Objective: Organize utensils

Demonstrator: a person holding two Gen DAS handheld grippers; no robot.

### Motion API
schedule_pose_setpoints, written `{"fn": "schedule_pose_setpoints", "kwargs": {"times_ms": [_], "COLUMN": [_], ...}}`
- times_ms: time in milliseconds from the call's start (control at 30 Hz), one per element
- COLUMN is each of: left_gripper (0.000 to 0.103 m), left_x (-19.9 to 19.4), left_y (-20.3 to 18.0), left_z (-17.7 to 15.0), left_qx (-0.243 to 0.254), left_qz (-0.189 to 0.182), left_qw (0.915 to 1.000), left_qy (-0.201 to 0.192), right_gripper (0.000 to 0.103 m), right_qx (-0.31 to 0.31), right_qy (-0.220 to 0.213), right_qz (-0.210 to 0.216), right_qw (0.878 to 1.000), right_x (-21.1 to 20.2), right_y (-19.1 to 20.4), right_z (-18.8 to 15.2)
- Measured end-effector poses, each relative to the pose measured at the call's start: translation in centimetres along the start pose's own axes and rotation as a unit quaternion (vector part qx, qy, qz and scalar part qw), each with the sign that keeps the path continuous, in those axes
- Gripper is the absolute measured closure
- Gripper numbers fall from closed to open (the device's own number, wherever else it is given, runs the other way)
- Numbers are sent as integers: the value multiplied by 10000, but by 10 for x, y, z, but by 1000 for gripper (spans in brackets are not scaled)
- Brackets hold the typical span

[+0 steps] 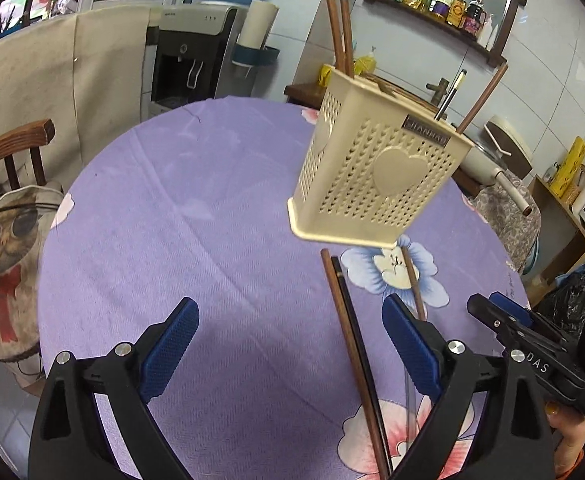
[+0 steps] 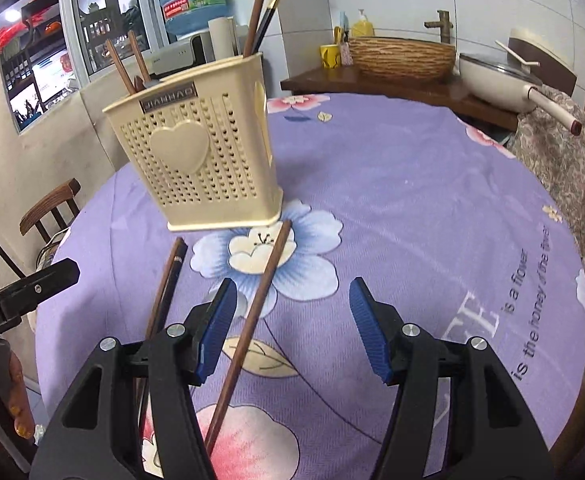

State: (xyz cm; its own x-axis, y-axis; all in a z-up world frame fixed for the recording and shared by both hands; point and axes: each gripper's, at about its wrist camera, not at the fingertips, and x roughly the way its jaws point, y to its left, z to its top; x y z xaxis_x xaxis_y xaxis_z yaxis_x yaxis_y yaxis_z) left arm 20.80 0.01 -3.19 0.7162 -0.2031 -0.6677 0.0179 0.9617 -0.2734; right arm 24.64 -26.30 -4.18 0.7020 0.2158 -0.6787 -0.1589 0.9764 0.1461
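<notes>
A cream perforated utensil holder (image 1: 376, 178) with a heart on its side stands on the purple flowered tablecloth (image 1: 212, 240); it also shows in the right wrist view (image 2: 204, 160). Several chopsticks stand in it. Two chopsticks, brown and black (image 1: 352, 344), lie side by side on the cloth in front of it, between my left gripper's fingers. A third brown chopstick (image 2: 252, 328) lies apart, just inside my right gripper's left finger. My left gripper (image 1: 292, 344) is open and empty. My right gripper (image 2: 292, 324) is open and empty.
A wooden chair (image 1: 8, 160) with an owl cushion stands at the table's left. A water dispenser (image 1: 188, 52) is behind. A side counter holds a woven basket (image 2: 402, 56) and a pan (image 2: 504, 84). The table edge runs right (image 2: 580, 264).
</notes>
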Motion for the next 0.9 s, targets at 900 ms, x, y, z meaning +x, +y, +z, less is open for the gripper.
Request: {"fn": "schedule_pose_setpoints", "kwargs": {"times_ms": [900], "left_gripper": [36], "left_x": [12], "left_y": [3], "left_z": [-13], "left_qx": [-200], "left_qz": [-51], "left_qw": [9995], "left_qy": [247], "right_gripper": [37], "right_qx": [84], "right_qy": [362], "right_qz": [-165], "right_qw": [9992], "right_x": [21], "right_y": [2], "right_z": [-16]}}
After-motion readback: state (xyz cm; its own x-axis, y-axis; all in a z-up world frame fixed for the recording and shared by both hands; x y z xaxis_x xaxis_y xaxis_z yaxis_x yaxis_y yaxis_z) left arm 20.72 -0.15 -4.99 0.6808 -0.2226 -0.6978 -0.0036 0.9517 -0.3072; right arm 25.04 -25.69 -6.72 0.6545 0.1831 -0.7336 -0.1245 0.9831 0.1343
